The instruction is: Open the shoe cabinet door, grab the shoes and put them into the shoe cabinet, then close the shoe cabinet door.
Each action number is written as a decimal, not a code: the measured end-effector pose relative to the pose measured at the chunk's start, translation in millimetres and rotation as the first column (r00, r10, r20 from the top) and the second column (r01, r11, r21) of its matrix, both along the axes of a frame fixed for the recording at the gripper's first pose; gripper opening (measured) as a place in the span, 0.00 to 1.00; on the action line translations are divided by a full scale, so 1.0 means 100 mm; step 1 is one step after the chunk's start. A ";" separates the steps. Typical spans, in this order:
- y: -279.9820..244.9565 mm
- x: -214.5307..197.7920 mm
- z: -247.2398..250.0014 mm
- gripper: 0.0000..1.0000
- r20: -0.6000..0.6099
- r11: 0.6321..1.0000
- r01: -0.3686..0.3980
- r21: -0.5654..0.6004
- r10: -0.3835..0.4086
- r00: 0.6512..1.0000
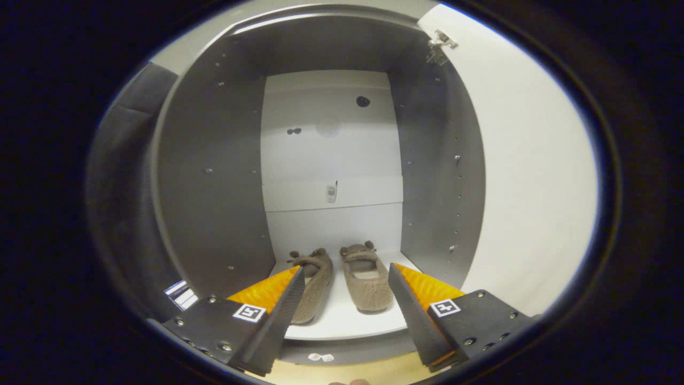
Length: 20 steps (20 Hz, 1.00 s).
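My two-finger gripper, its black fingers backed with orange wedges and carrying small square markers, sits spread wide and holds nothing, poised at the mouth of the open shoe cabinet. Between and just beyond the fingertips, a pair of brown fuzzy slipper-style shoes lies side by side on the cabinet's white bottom shelf, toes towards me, heels towards the back; the left shoe's near end is partly hidden behind my left finger. Below the shelf I see the grey front edge of the cabinet base and a strip of pale wooden floor. Dark grey side walls dotted with shelf-pin holes rise on either side of the shoes. Further in stands the white back panel with a few small holes. The white cabinet door stands swung open to the right, its metal hinge visible at the top corner.
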State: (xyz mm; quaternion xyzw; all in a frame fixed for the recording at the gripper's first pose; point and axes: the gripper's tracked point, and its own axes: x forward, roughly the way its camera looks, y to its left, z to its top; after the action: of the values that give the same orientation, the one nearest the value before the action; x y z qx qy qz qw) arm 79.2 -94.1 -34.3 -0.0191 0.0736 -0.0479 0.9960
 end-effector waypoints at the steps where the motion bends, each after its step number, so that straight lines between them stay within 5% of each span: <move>1: 0.02 -0.13 0.02 0.96 0.006 1.000 0.001 -0.002 -0.001 1.000; 12: 0.01 -1.34 0.43 0.96 0.100 1.000 -0.007 -0.017 0.008 0.995; 20: -0.70 -2.28 0.79 0.96 0.146 0.998 -0.046 -0.033 0.051 0.988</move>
State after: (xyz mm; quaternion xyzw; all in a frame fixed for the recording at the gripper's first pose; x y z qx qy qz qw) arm -148.5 -163.8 44.8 -0.0320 -0.0012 -0.0261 0.9991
